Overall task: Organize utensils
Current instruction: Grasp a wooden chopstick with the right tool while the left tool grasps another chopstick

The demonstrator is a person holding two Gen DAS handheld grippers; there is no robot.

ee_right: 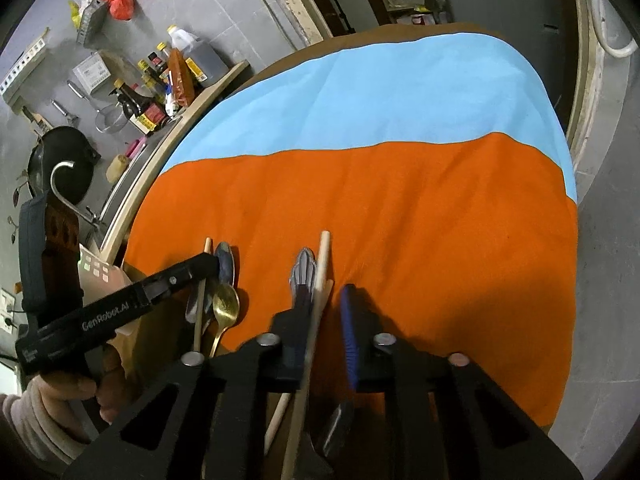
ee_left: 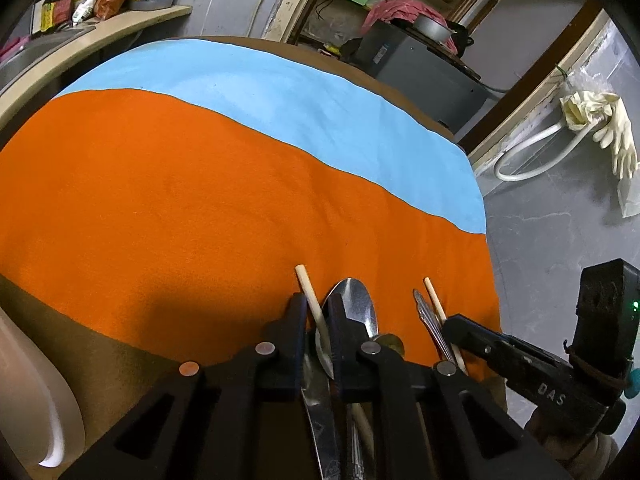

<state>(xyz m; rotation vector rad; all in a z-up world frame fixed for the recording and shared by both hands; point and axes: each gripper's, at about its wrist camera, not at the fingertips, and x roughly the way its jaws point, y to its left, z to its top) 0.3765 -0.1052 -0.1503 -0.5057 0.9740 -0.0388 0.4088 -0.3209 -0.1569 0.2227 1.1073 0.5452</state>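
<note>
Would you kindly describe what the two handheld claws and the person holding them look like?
Both claws are matte black plastic with angular, cut-out linkages pinned by round silver rivets. The left claw carries white "GenRobot.AI" lettering along its side; the right claw shows embossed "DAS" and a small green light on its rear block. One right finger has a ribbed blue pad. The person wears a pale fleecy sleeve.
</note>
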